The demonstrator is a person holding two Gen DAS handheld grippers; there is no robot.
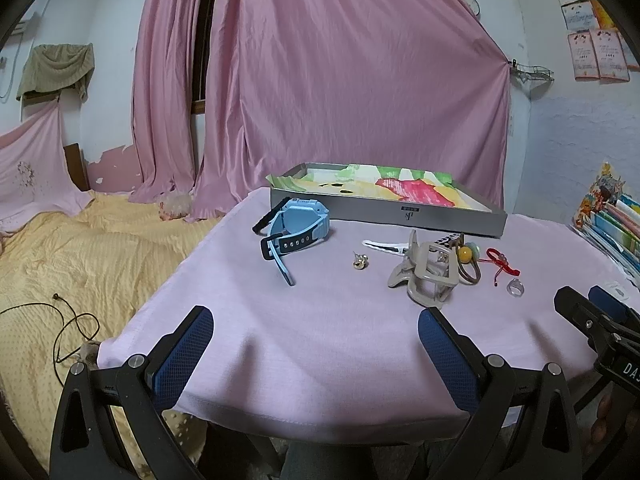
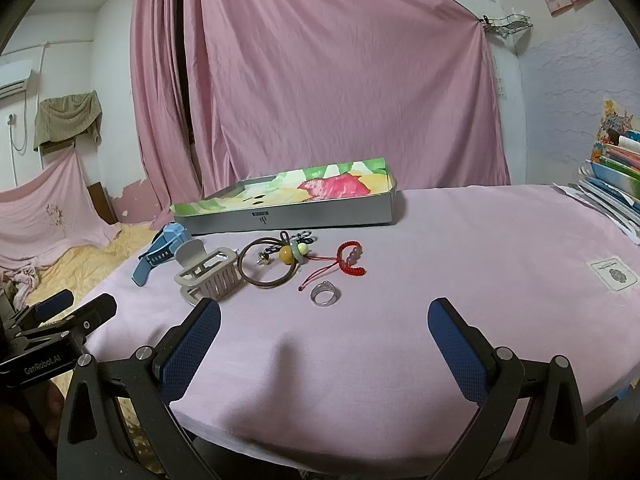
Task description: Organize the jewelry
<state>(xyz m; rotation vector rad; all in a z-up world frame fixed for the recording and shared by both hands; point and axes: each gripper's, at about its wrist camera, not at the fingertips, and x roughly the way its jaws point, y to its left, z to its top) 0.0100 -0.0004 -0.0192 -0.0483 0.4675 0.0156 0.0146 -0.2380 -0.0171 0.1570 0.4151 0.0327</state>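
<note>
Matt pink cloth over the desk (image 2: 460, 248). Smooth blue plastic on the watch (image 1: 298, 220), matt beige plastic on the hair claw (image 2: 208, 274). Clear glossy ring (image 2: 324, 293). Woven red cord bracelet (image 2: 350, 260). Grey cardboard tray (image 2: 320, 210), painted paper lining. Textured blue pads (image 2: 190, 346) on the right tool (image 2: 324, 344).

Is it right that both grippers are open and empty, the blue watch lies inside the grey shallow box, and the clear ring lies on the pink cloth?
Not quite. The blue watch lies on the pink cloth in front of the grey shallow box, as the left wrist view shows. The left gripper and right gripper are open and empty, and the clear ring lies on the cloth.
</note>
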